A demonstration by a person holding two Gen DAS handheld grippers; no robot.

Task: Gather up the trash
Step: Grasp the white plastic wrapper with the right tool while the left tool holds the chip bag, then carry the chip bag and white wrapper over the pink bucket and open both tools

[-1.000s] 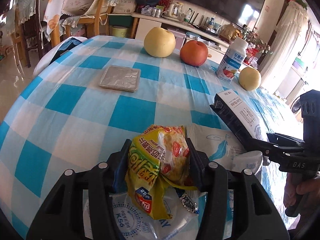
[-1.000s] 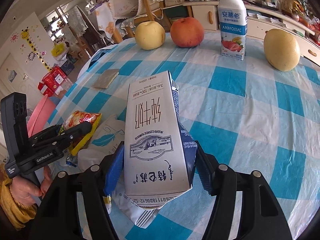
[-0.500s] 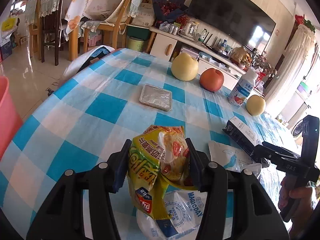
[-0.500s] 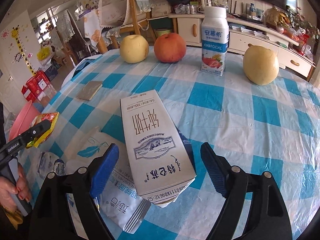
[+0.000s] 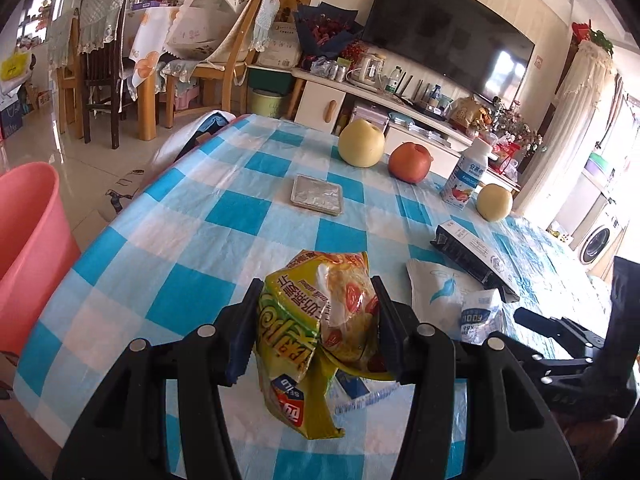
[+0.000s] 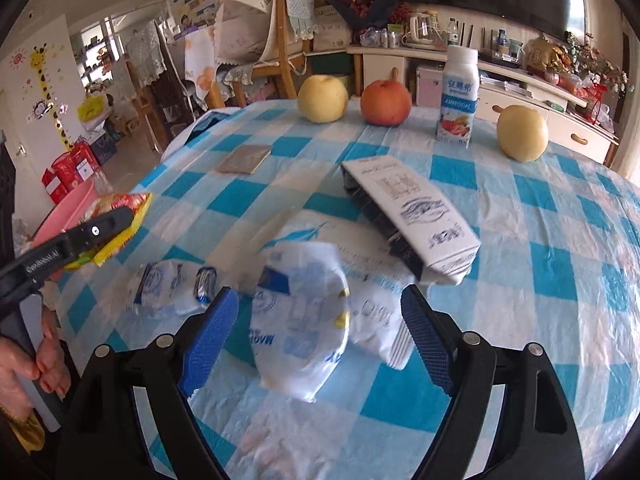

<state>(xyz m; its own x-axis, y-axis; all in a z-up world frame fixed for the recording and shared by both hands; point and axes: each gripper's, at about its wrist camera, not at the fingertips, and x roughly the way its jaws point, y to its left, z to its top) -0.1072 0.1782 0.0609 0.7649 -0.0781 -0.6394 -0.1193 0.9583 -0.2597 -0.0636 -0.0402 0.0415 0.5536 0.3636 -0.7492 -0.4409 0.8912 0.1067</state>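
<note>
Snack wrapper (image 5: 316, 332) is clamped in left jaws; right jaws, apart, flank a white packet (image 6: 300, 320) near carton (image 6: 412, 208).

Blue-white checked tablecloth (image 5: 224, 216) — yellow snack bag (image 5: 316, 332), seemingly pink bucket (image 5: 28, 240).

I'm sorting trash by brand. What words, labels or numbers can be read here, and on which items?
"AMBROSIAL": yogurt bottle; the Chinese characters above it are too small.
"MAGIC": partly legible on the white wrapper lying between the open right gripper's jaws.
"1000": small white packet.
Snack bag, clamped in the left gripper: Chinese print, crumpled, unreadable.
Milk carton: blurred.
</note>
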